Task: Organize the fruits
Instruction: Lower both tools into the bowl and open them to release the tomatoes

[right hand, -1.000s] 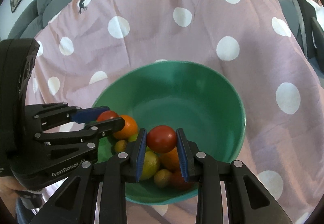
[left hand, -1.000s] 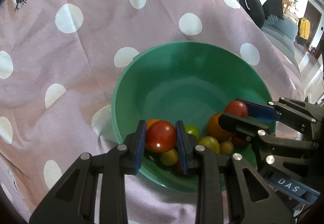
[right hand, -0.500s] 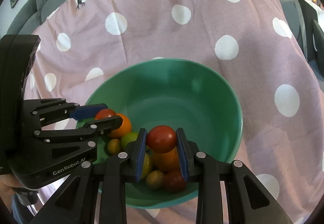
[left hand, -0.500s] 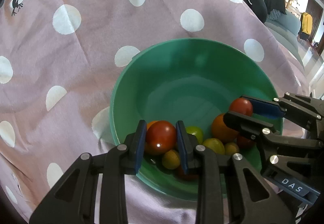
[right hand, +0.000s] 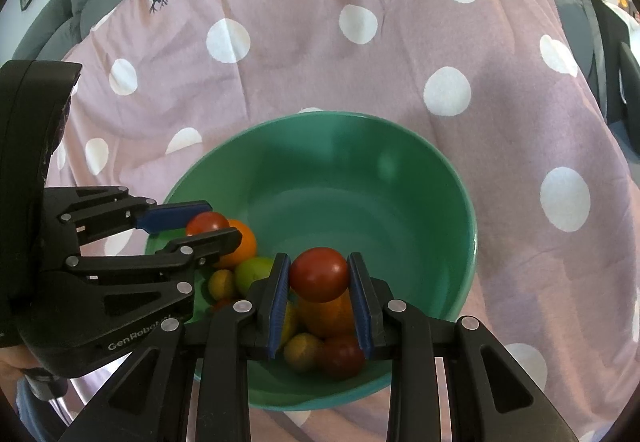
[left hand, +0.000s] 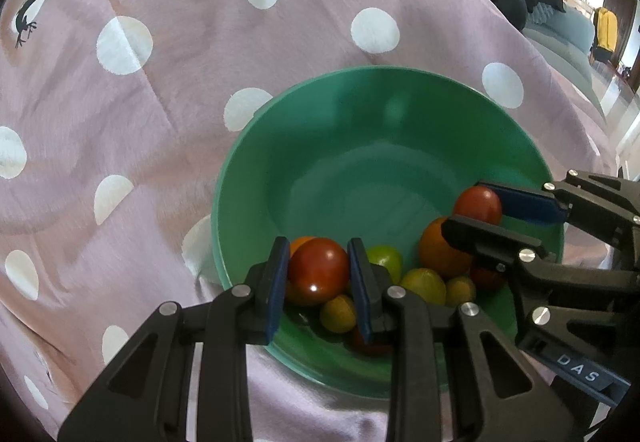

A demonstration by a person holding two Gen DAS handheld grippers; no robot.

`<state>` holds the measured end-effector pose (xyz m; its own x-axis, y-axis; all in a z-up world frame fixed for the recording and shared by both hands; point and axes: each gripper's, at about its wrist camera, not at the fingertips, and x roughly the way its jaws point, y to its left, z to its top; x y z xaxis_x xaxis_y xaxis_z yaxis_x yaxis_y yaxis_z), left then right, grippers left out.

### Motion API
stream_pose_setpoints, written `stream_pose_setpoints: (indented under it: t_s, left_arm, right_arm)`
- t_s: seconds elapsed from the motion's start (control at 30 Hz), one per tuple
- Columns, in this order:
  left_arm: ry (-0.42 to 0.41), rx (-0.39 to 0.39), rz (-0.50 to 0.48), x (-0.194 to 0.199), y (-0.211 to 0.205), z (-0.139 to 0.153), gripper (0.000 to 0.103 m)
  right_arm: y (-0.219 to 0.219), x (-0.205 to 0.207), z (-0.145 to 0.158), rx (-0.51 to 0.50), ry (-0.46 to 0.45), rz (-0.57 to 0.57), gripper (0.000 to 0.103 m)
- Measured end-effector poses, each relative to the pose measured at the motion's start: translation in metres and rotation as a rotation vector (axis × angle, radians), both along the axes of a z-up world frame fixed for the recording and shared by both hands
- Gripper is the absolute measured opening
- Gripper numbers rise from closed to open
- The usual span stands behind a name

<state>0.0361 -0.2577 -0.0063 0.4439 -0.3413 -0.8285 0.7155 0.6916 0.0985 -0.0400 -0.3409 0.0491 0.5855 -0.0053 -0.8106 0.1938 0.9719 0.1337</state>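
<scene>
Nearest the lens, the left tool (left hand: 318, 274) was pinching a red tomato (left hand: 318, 270) between its blue pads, just over the near rim of the green bowl (left hand: 256, 170). The right tool (right hand: 319, 282) was likewise clamped on a second red tomato (right hand: 319, 274), held above the loose fruit heaped at the bowl's near side. Below and between them lay an orange fruit (left hand: 444, 254), a green one (left hand: 386, 262) and small yellow ones (left hand: 424, 284), touching one another (a further dark red one sat half hidden under the tools). The far half of the bowl was bare. Beyond it spread the pink polka-dot cloth (left hand: 160, 90), with a dark sofa behind. Judged from their glossy skins, the tomatoes would be light, smooth, slippery and easily bruised; taking them across the widest middle with gentle pressure, as both were held, seemed the soundest hold, since a squeeze off-centre could squirt one out.
</scene>
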Motion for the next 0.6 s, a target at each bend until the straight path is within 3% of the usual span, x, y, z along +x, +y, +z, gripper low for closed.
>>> stream_pose_setpoints:
  t_s: [0.6]
  left_arm:
    - [-0.008,0.075,-0.040,0.006,-0.020,-0.003,0.031]
  right_arm:
    - [0.000,0.004,-0.001,-0.022,0.031,0.010,0.031]
